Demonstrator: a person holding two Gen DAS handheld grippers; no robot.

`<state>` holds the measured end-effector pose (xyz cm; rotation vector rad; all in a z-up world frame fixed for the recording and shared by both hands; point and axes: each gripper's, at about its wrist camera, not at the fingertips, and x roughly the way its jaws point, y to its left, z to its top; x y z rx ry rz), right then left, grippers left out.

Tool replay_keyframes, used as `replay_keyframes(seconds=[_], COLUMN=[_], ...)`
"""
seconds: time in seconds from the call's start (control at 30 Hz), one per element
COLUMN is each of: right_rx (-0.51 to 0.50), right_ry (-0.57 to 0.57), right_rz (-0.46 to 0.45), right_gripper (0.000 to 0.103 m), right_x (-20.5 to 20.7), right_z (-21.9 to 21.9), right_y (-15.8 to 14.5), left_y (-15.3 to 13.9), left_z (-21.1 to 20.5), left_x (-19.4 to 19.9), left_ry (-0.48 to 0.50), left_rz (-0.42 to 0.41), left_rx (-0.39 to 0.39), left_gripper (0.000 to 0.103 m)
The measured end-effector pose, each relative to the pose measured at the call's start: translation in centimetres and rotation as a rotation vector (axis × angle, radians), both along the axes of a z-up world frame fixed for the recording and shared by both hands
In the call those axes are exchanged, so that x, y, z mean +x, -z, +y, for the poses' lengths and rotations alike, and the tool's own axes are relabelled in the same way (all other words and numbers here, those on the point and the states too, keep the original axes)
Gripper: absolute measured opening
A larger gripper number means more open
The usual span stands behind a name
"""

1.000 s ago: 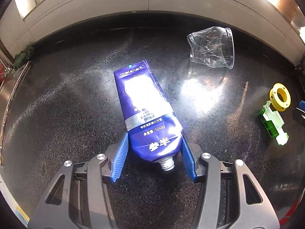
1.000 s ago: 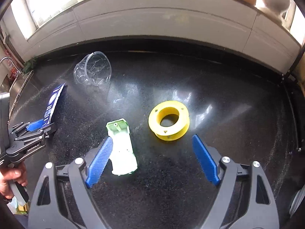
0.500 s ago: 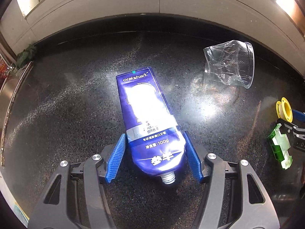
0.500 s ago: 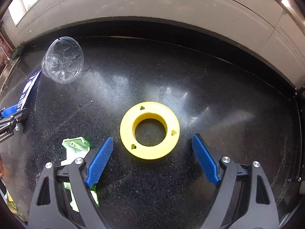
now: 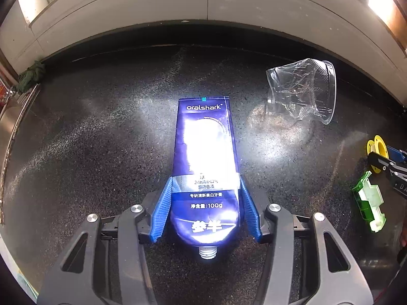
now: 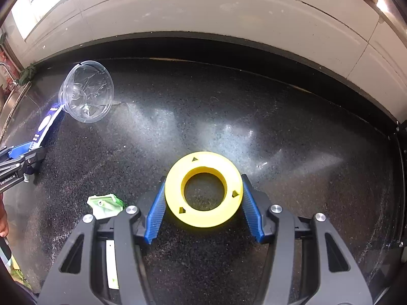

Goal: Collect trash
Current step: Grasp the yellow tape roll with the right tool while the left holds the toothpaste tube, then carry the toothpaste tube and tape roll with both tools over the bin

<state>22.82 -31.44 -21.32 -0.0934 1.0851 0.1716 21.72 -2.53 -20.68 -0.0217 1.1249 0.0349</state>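
Observation:
A blue toothpaste tube (image 5: pixel 206 139) without its cap lies on the black speckled counter (image 5: pixel 101 152), neck toward me. My left gripper (image 5: pixel 206 179) straddles its lower half; the jaws are closing and both blue pads touch the tube's edges. A yellow plastic spool (image 6: pixel 203 218) lies flat between the fingers of my right gripper (image 6: pixel 203 178), whose jaws are closing with both pads against its rim. A crushed clear plastic cup (image 5: pixel 302 94) lies on its side between the two. A green-and-white plastic piece (image 6: pixel 105 204) rests just left of the right gripper.
A white tiled wall (image 6: pixel 203 12) runs along the counter's back edge. A green cloth (image 5: pixel 30 76) and a metal sink rim (image 5: pixel 15 117) are at the far left. A person's hand (image 6: pixel 2 218) shows at the left edge of the right wrist view.
The left jaws widened, then closed in on the tube, which now lies straight between them. The right gripper shifted from the green-and-white piece to the yellow spool and closed around it.

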Motion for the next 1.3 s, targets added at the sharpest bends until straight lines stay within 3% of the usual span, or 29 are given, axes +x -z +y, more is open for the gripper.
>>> replay_keyframes(seconds=[0.33,0.53,0.67,0.97,1.3], right_rx=[0.012,0.031,0.049,0.116,0.182], right_ry=[-0.01,-0.088,-0.164,-0.424,-0.854], right_rz=[-0.09,-0.134,-0.151,-0.164,-0.092], right_gripper=[0.055,0.055,0.055,0.055,0.055], right_x=[-3.5,-7.2,-9.2,-14.8,-23.9], right_z=[1.4,5.6,9.7,23.9,42.3], right_y=[-5.1,-7.8,-9.1,-11.1,-10.5], left_y=[-3.4,-6.3,-7.4,-9.5,-9.5], left_z=[0.6,1.7,4.6,13.3,23.9], left_x=[-4.1,-9.2,-12.7,-22.4,-36.3], left_ry=[-0.017,-0.048,-0.087,-0.244,-0.563], left_rz=[-0.067,-0.112,-0.127,-0.166,-0.134], left_rx=[-0.005,-0.01,-0.006,0.056,0.106], left_gripper=[0.05,0.05,0.05,0.05,0.05])
